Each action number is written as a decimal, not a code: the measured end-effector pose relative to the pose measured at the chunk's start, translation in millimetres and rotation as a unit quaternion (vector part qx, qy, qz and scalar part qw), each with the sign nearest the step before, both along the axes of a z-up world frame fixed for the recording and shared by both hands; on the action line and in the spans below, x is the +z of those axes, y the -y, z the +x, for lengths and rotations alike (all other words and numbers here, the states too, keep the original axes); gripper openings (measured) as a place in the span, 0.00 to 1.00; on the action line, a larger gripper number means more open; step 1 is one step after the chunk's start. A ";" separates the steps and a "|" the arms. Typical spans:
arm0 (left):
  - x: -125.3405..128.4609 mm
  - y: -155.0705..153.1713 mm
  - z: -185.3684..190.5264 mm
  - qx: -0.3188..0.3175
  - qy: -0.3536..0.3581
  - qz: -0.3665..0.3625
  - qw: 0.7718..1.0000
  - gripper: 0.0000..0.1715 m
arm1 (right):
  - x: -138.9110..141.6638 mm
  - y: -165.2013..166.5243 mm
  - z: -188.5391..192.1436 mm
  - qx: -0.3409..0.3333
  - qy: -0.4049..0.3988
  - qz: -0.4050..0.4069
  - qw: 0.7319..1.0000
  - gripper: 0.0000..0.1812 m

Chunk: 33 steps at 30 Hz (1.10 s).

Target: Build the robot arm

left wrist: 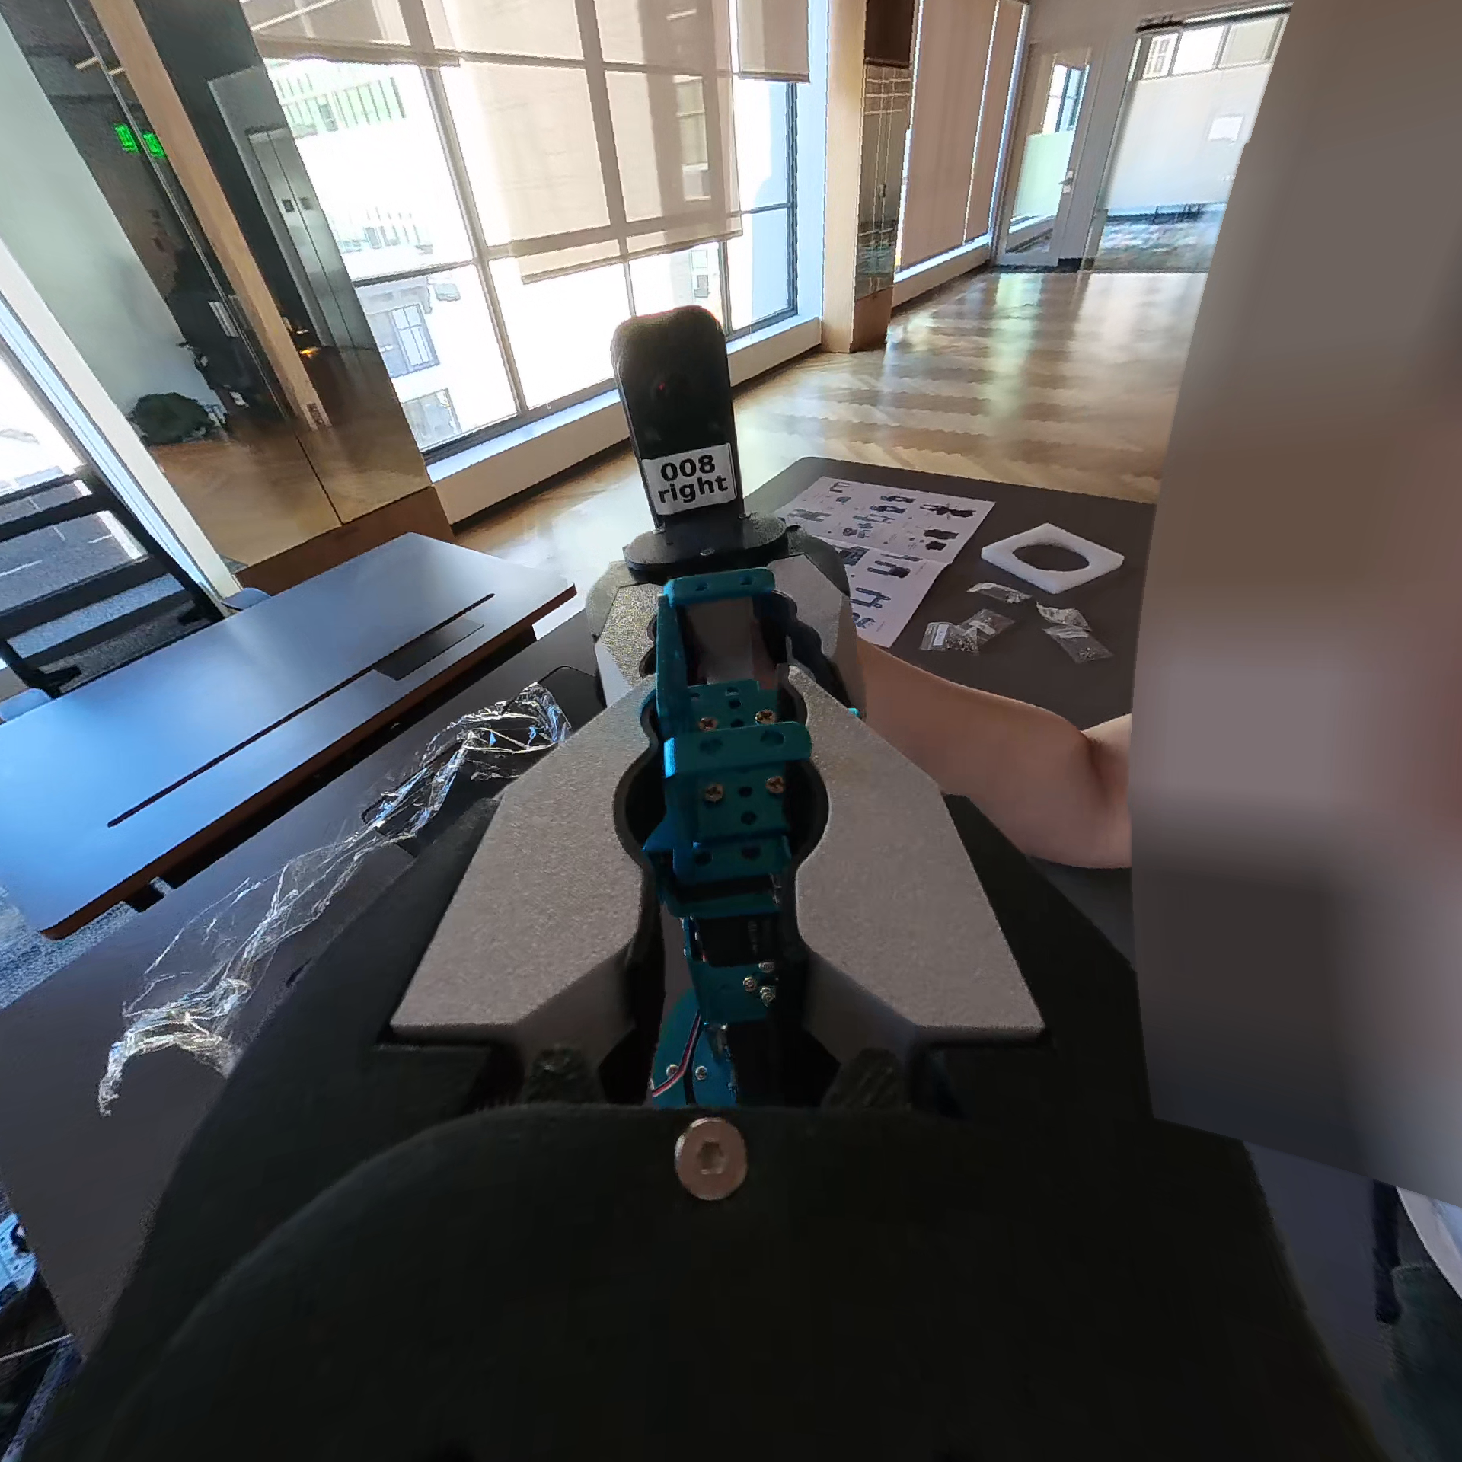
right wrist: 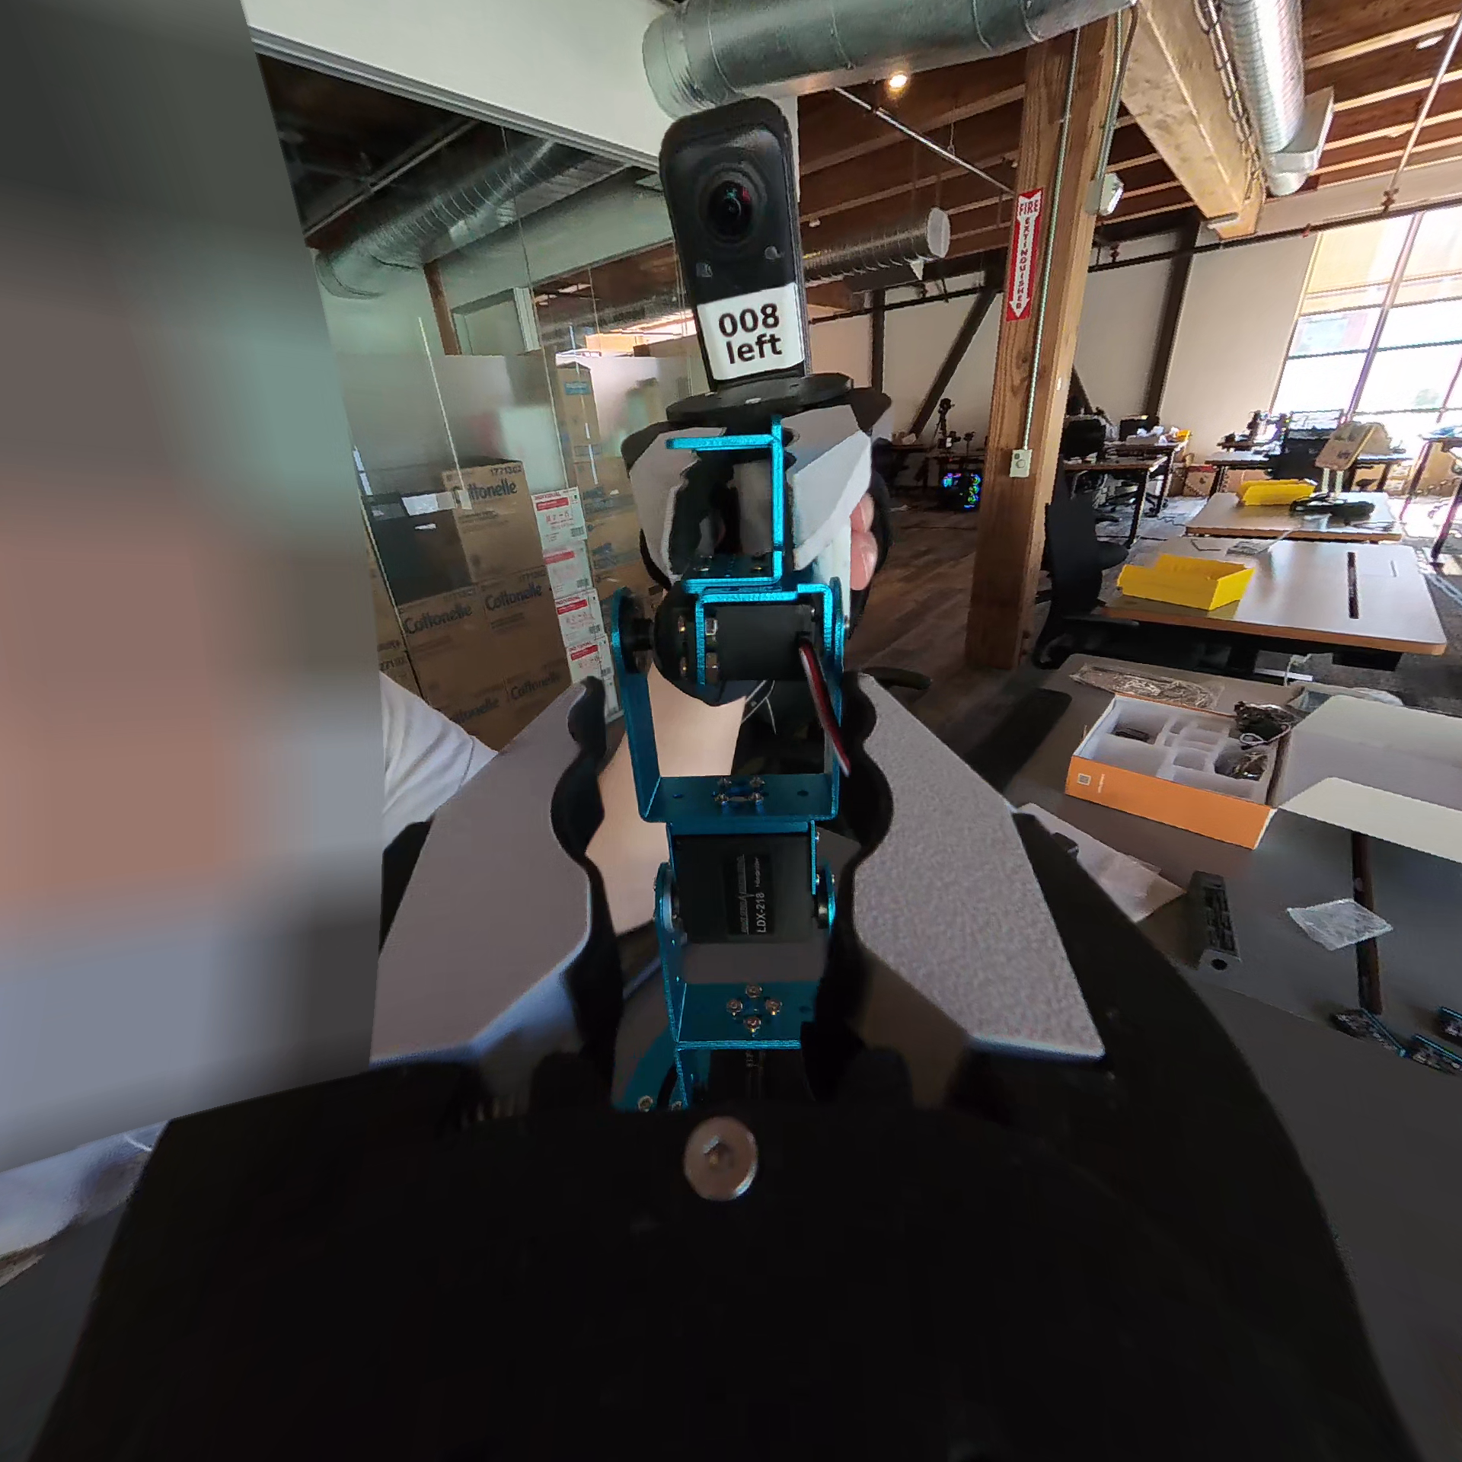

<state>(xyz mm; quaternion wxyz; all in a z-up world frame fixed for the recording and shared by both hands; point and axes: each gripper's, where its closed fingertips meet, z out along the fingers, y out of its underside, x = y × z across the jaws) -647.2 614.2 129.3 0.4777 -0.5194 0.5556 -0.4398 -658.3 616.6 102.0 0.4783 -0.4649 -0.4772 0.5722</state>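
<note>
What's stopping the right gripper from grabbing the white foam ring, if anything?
Probably not reachable now: the right gripper is shut on the blue bracket assembly; the white foam ring itself lies uncovered.

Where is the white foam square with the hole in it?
The white foam square shows in the left wrist view, upper right, lying flat on the dark table, right of the instruction sheet and behind the small screw bags.

Daylight is streaming through tall shaded windows point(left wrist: 554, 237) onto wood flooring point(left wrist: 989, 380); timber post point(right wrist: 1036, 356) and ceiling ducts point(right wrist: 831, 39) are showing.
</note>
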 end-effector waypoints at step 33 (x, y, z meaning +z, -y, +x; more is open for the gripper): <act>-28.0 -0.2 -31.1 0.036 -0.087 0.008 0.996 0.29 | 8.4 -7.0 1.4 -0.045 -0.013 0.045 0.998 0.35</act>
